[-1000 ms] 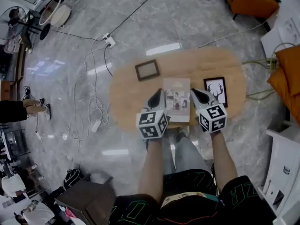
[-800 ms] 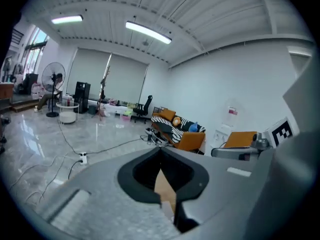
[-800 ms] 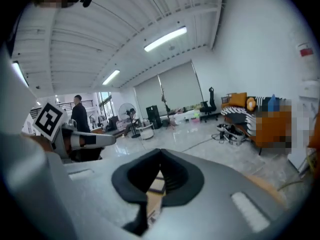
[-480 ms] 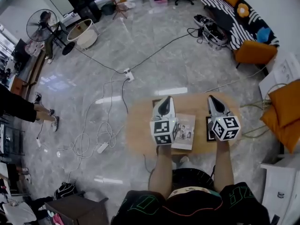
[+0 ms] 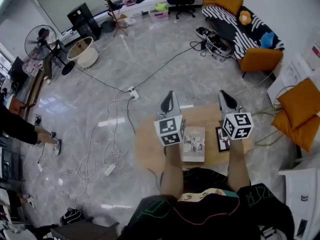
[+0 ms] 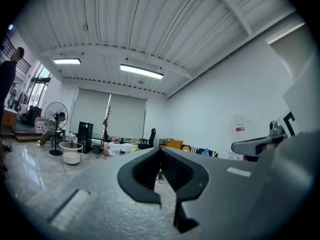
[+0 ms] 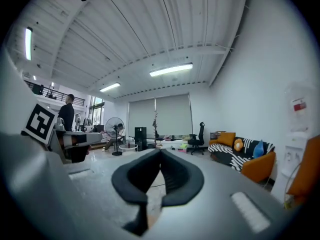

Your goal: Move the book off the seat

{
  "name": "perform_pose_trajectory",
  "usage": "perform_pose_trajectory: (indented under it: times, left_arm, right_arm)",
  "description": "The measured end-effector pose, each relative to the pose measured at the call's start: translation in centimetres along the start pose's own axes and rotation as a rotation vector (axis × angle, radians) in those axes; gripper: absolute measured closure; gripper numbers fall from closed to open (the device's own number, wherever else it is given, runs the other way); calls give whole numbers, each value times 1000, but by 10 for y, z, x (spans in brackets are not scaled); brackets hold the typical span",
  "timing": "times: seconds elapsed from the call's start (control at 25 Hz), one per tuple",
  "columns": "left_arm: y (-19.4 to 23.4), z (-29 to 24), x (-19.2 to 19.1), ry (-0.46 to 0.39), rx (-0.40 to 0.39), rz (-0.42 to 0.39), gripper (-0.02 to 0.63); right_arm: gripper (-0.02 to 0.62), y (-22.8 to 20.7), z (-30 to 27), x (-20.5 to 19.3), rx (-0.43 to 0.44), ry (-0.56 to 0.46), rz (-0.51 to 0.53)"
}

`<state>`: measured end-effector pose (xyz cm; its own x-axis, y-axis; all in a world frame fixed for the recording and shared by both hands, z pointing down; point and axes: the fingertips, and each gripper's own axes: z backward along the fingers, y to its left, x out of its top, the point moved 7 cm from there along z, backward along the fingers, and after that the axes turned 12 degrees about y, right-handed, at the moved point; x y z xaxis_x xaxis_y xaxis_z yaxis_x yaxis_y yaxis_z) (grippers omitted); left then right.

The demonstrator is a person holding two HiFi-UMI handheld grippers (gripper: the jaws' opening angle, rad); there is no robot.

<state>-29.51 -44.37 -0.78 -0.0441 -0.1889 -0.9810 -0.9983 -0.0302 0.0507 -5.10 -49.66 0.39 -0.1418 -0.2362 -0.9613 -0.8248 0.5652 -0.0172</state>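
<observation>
The book, with a pale photo cover, lies flat on the low oval wooden table in front of my knees. Both grippers are held up above the table's far half and point out across the room. Left gripper is shut with nothing in it; its marker cube covers the table's middle left. Right gripper is shut and empty too, above a black-framed deer picture. In the left gripper view the jaws meet at the tips, and so do the jaws in the right gripper view.
Cables and a power strip trail over the marble floor left of the table. An orange chair and striped sofa stand at the back right, orange cushions at the right. A fan and a person's legs are at the left.
Both grippers have risen from just over the book to level, pointing across the room. The head view has tipped up and now takes in much more of the room.
</observation>
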Motion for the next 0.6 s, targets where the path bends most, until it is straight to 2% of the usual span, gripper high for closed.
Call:
perform_pose_trajectory:
  times: [0.28,0.6]
  left_arm:
    - [16,-1,4,-1,-8,-12,595]
    - [10,-10,7,5,-34,-50,595]
  right_arm:
    - [592,4,4,4,-46,-32,12]
    - [592,6,2,11,-79,-48,29]
